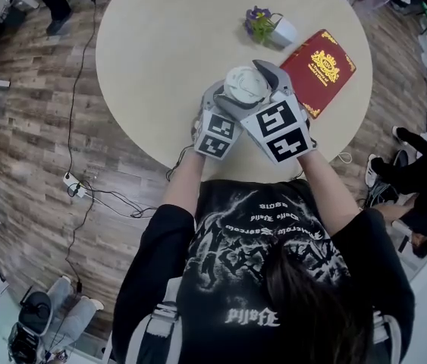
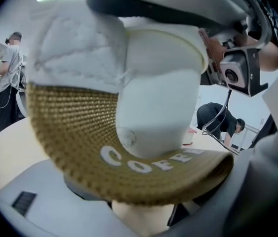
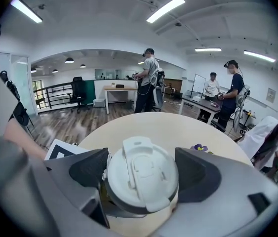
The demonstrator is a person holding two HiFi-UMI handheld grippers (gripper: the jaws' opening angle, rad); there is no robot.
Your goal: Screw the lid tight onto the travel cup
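The travel cup (image 2: pixel 158 98) is white with a brown woven sleeve (image 2: pixel 79 132) and is held over the near edge of the round table (image 1: pixel 160 51). My left gripper (image 1: pixel 215 105) is shut on the cup's body, which fills the left gripper view between its grey jaws (image 2: pixel 143 216). The white lid (image 3: pixel 141 174) sits on top of the cup (image 1: pixel 243 82). My right gripper (image 3: pixel 141 181) is shut on the lid, with a dark pad against each side of its rim. In the head view the right gripper (image 1: pixel 252 91) reaches over the lid from the right.
A red booklet (image 1: pixel 319 70) and a small pot of purple flowers (image 1: pixel 268 27) lie on the table's far right. Cables and a power strip (image 1: pixel 76 188) trail across the wood floor at left. Several people (image 3: pixel 148 78) stand at desks beyond the table.
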